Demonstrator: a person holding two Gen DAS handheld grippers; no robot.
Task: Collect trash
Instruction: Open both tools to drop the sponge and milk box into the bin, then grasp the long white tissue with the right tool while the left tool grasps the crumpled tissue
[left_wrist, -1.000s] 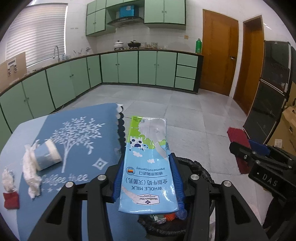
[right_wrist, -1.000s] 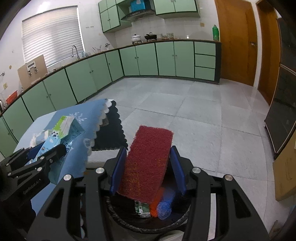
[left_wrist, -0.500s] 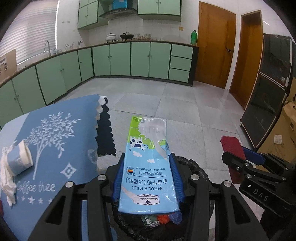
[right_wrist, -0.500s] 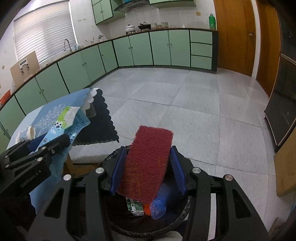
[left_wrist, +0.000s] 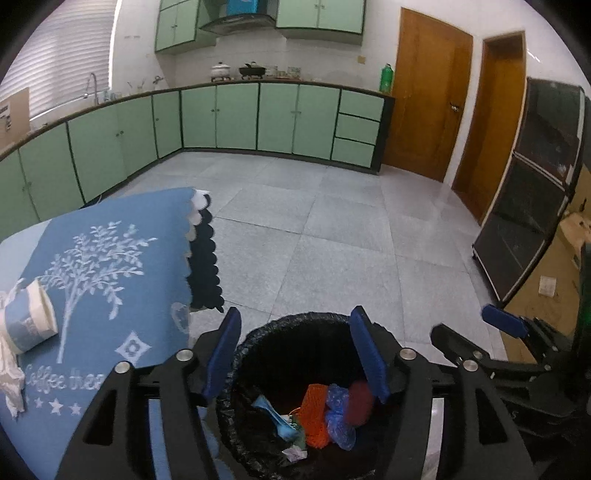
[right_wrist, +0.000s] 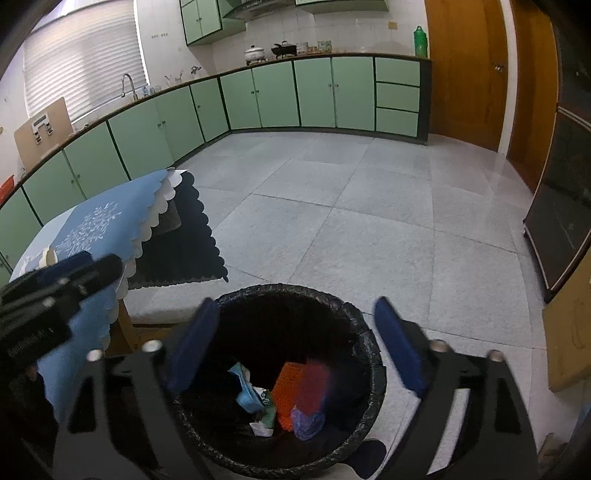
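Observation:
A black-lined trash bin (left_wrist: 255, 339) stands on the floor under both grippers; it also shows in the right wrist view (right_wrist: 354, 321). Inside lie the blue milk carton (left_wrist: 275, 417), the red scouring pad (left_wrist: 360, 402), an orange net and blue plastic. My left gripper (left_wrist: 295, 354) is open and empty above the bin. My right gripper (right_wrist: 295, 347) is open and empty above it too. In the right wrist view the red pad (right_wrist: 314, 384) is blurred inside the bin. A paper cup (left_wrist: 29, 321) and crumpled tissue (left_wrist: 9, 373) lie on the blue tablecloth.
The table with the blue tree-print cloth (left_wrist: 110, 280) stands left of the bin, its dark scalloped edge hanging down. Grey tiled floor spreads ahead to green cabinets (left_wrist: 258, 118). A dark cabinet (left_wrist: 528, 221) and cardboard stand at the right.
Both grippers opened. The milk carton left the left gripper and the red pad left the right gripper; both dropped into the bin.

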